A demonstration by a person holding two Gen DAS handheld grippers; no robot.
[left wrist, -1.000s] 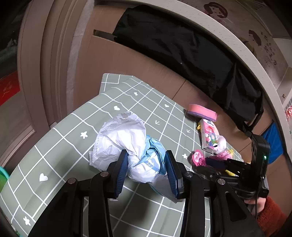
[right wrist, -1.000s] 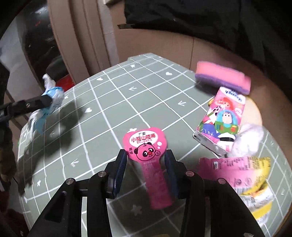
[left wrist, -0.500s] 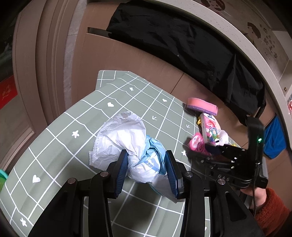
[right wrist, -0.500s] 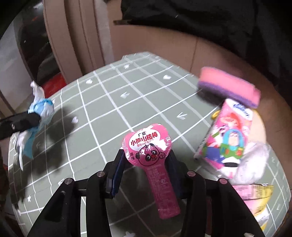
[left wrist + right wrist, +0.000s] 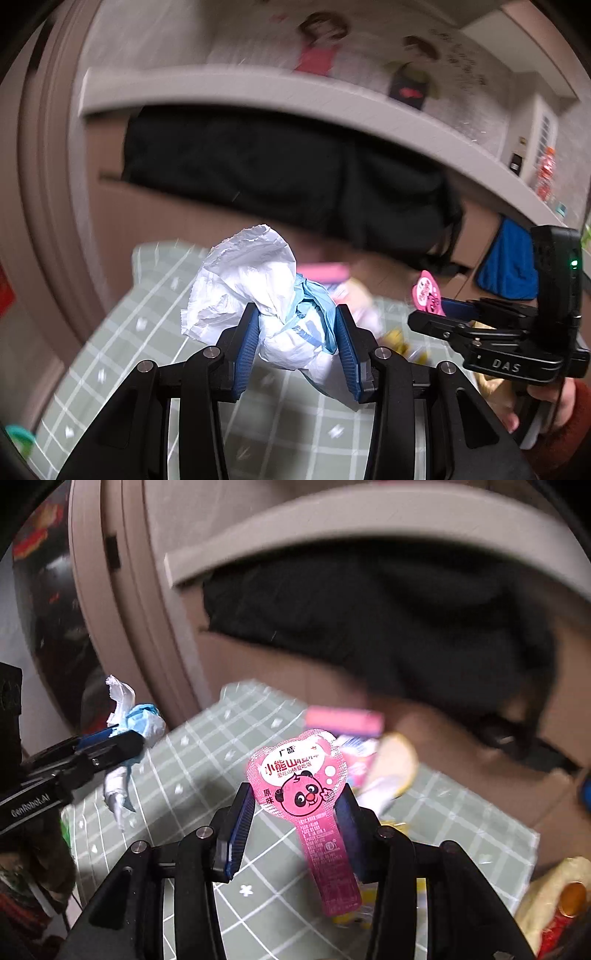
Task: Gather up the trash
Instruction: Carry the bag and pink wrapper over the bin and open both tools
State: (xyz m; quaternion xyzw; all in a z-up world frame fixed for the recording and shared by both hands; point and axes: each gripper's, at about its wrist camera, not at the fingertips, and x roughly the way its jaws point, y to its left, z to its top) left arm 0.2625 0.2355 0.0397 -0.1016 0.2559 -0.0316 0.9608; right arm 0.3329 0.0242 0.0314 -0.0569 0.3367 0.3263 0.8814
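**Both grippers loaded, trash lifted off the table**

Left wrist view: the left gripper (image 5: 295, 343) is clamped on a crumpled white-and-blue wad (image 5: 258, 295), its 2 blue pads pressing the bundle from either side, with loose white paper flaring out toward 11 o'clock. The wad hangs clear above the green checked tablecloth (image 5: 155, 332). At 3 o'clock the right gripper (image 5: 443, 306) shows side-on, a pink lollipop wrapper (image 5: 426, 293) sticking up from its tip. Blurred pink and yellow litter lies on the cloth between the 2 tools.

Right wrist view: the right gripper (image 5: 295, 812) has the pink lollipop wrapper (image 5: 299, 786) between its pads, pinched at the heart-shaped head, the narrow tail dangling toward 5 o'clock. The left gripper (image 5: 110, 738) and its wad (image 5: 136, 723) sit at 9 o'clock. A pink sponge (image 5: 343, 718) and more packets remain on the cloth at 2 o'clock.

To carry well, I judge steady pressure matters most: the wrapper is thin and slick, so avoid swinging it. No bin is clearly in view; find it before travelling, and release the loose-edged wad low over the opening.
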